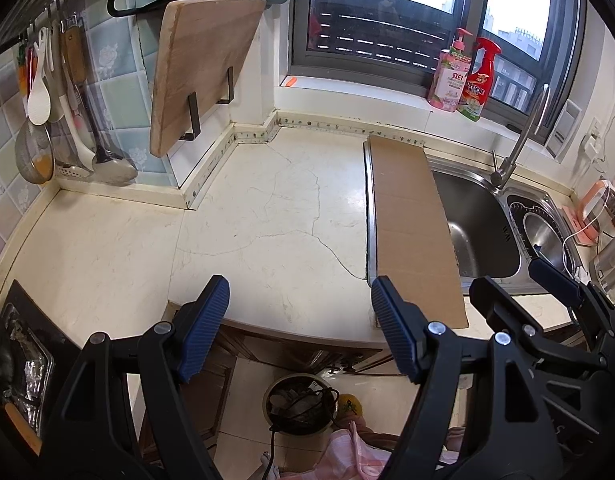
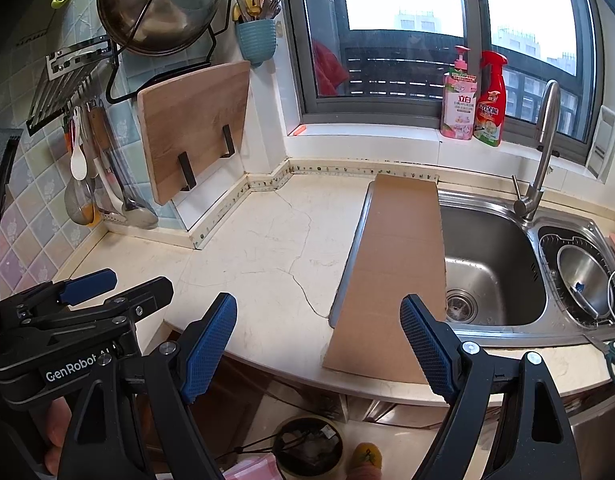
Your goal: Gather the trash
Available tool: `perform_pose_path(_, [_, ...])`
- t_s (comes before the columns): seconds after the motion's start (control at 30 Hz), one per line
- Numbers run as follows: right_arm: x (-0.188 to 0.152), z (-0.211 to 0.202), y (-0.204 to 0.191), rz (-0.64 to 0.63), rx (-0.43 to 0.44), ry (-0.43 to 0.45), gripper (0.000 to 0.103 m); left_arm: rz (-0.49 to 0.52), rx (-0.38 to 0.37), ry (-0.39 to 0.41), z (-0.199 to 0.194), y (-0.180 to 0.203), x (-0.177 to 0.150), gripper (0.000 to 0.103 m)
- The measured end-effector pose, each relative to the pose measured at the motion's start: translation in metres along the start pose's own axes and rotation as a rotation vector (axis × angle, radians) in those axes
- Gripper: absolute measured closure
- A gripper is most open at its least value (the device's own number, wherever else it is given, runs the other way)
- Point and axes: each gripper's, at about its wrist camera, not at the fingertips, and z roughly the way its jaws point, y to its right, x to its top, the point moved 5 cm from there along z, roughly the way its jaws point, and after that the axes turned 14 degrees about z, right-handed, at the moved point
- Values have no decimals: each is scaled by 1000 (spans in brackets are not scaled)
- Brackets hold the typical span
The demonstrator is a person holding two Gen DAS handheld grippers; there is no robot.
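Both claws hang over the front edge of the table, neither touching anything.

Left claw (image 1: 299, 328): jaws spread wide, nothing between them. Right claw (image 2: 319, 344): likewise wide open and empty. In the right wrist view the left claw shows just to the left of the right one, so the two are held side by side, fingers pointing toward the window.

The only loose item that reads as trash is a long strip of cardboard (image 1: 411, 224). It lies ahead of both claws, to the right of the left claw's line and nearly straight in front of the right claw's right finger. It rests along the left rim of the sink (image 2: 491, 264), partly over the basin, and its near end sticks out slightly past the table (image 1: 267, 216) edge. That overhang is probably the easiest place to pinch it, since the rest lies flat on steel and stone.

Below the claws, on the floor, stands a round bin (image 1: 299, 404) with dark contents. Judgement: this is where the cardboard is meant to go, which would explain why the claws wait at the edge just above it.

Remaining table surface ahead of the left claw carries nothing loose. Bottles (image 2: 473, 100) on the window sill and scissors (image 2: 613, 354) to the far right of the right claw look like kept items, not trash.

Task appears unstarted or near its last piece; cannot tell which.
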Motion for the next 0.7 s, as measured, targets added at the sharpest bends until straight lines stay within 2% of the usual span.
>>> perform_pose_path(0.7, [-10,0,-5,12,10,-14,18,9,13,-15,1,-5,-2,32])
